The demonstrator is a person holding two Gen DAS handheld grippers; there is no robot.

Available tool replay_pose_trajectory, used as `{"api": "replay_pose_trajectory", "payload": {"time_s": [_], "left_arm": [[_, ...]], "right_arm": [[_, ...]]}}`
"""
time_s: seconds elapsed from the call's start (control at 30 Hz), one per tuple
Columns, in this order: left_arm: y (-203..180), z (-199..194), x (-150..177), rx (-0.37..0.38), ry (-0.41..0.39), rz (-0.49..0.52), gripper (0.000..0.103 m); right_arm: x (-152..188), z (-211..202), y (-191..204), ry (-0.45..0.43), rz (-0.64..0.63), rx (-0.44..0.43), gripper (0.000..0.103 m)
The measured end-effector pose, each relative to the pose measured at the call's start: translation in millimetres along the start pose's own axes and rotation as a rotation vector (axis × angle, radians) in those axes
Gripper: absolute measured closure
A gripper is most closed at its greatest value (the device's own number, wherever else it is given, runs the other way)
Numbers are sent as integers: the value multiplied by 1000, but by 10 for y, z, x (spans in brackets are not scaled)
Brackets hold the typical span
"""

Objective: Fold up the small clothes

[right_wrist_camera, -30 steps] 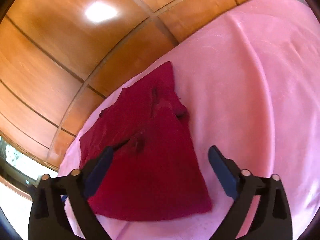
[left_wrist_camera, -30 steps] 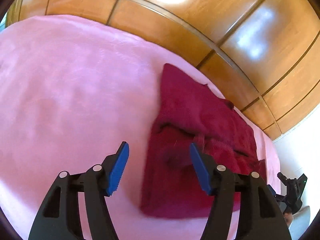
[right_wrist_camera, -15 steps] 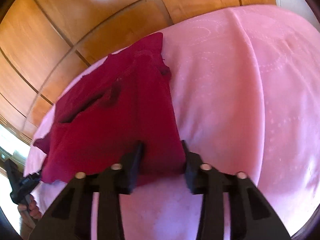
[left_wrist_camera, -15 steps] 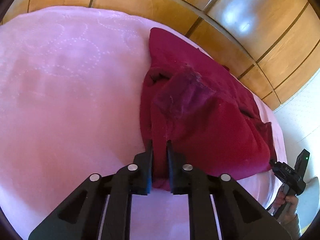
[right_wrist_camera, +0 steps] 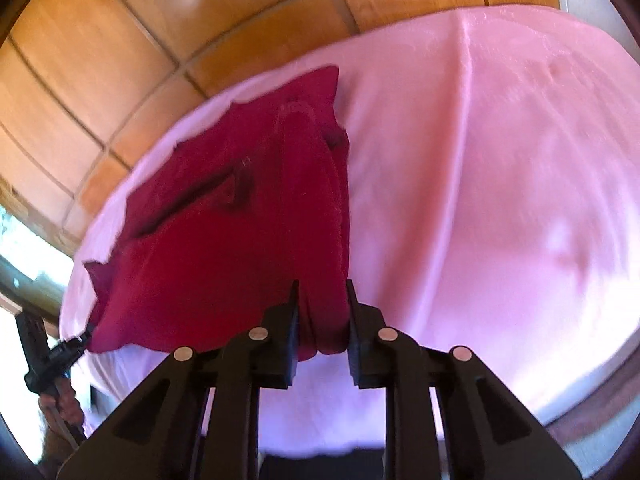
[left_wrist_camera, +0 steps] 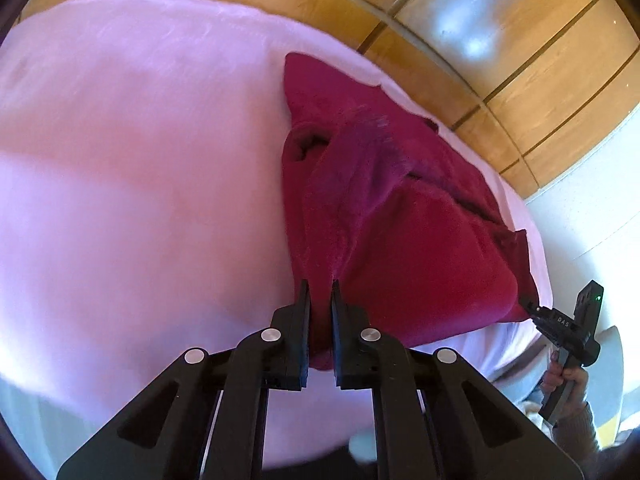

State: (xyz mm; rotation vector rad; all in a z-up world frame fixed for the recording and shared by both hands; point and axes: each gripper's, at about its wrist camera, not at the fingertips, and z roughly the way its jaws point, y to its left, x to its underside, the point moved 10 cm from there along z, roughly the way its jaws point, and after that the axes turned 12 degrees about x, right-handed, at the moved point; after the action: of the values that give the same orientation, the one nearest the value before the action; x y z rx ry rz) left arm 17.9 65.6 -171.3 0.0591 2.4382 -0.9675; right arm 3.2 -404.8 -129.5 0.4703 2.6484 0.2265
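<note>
A dark red fleece garment (left_wrist_camera: 400, 216) lies on a pink bedspread (left_wrist_camera: 140, 168), its near edge lifted. My left gripper (left_wrist_camera: 320, 292) is shut on the garment's near left corner. My right gripper (right_wrist_camera: 322, 294) is shut on the near right corner of the garment (right_wrist_camera: 224, 240), with bunched cloth between its jaws. Each gripper also shows at the edge of the other's view, the right one in the left wrist view (left_wrist_camera: 524, 304) and the left one in the right wrist view (right_wrist_camera: 86, 334), pinching its own corner. The far part of the garment rests on the pink bedspread (right_wrist_camera: 500, 184).
A wooden panelled wall (left_wrist_camera: 500, 48) runs behind the bed and shows in the right wrist view too (right_wrist_camera: 100, 52). A white wall (left_wrist_camera: 592, 208) stands at the right. A window (right_wrist_camera: 24, 248) is at the left of the right wrist view.
Both grippers closed on the garment's near corners from open a second ago. Since half a second ago they have lifted the near edge, and the cloth hangs taut between them.
</note>
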Motion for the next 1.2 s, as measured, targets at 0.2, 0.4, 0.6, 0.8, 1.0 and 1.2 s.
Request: {"api": "replay_pose_trajectory", "payload": {"time_s": [0.2, 0.4, 0.6, 0.8, 1.0, 1.2], "left_arm": [[-96, -154, -60, -197, -41, 135, 70], [-200, -225, -504, -387, -139, 255, 34], [-156, -123, -664, -452, -151, 252, 34], [-119, -153, -629, -461, -149, 244, 34], [-77, -167, -595, -479, -147, 242, 34], [25, -158, -626, -492, -140, 222, 34]], "right_arm": [[-15, 38, -21, 15, 14, 25, 74], [-181, -40, -24, -54, 0, 106, 40], [-380, -181, 139, -143, -42, 148, 29], [-422, -68, 302, -151, -82, 164, 25], [-326, 220, 364, -95, -95, 173, 25], [-248, 380, 281, -71, -75, 187, 17]]}}
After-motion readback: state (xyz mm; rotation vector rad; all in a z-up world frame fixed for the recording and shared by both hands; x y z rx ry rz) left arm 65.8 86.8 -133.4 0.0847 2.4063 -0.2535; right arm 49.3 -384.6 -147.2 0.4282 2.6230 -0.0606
